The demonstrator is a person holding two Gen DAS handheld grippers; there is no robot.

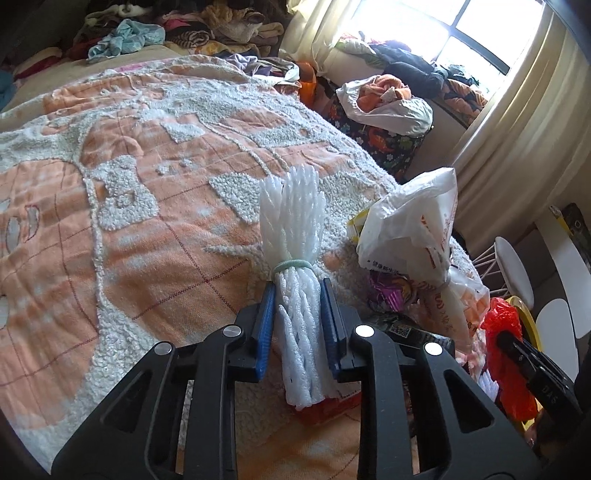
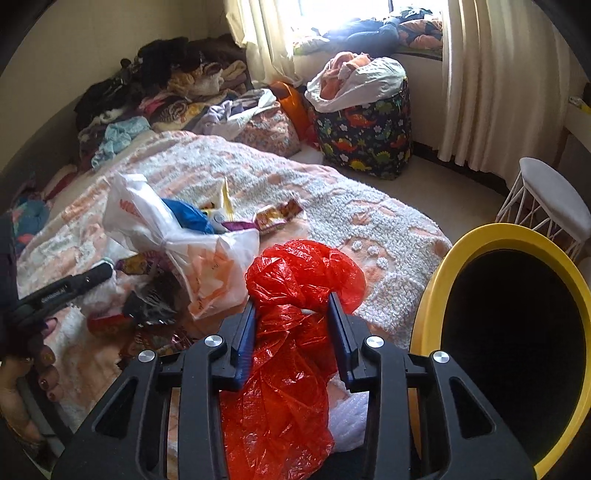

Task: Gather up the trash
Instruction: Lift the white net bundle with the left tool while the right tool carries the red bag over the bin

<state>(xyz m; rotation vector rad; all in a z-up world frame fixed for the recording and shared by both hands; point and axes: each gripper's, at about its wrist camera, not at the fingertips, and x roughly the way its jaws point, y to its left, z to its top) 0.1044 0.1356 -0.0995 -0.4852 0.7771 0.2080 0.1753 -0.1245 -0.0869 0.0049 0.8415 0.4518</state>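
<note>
With left gripper (image 1: pixel 298 295) pinching the foam (image 1: pixel 295 280) and right gripper (image 2: pixel 291 314) the red bag (image 2: pixel 295 295), we lift both cleanly; we drop them in the bin (image 2: pixel 436 295).

A bed is being covered by an orange and white blanket (image 1: pixel 147 177), and its far end is being taken up by heaped clothes (image 2: pixel 177 92). A dinosaur-print basket (image 2: pixel 365 136) is being filled with more laundry on the floor beside the bed. Daylight is being let in through a window (image 1: pixel 454 33), which is being framed by cream curtains (image 2: pixel 476 85), near a white stool (image 2: pixel 550 195)
</note>
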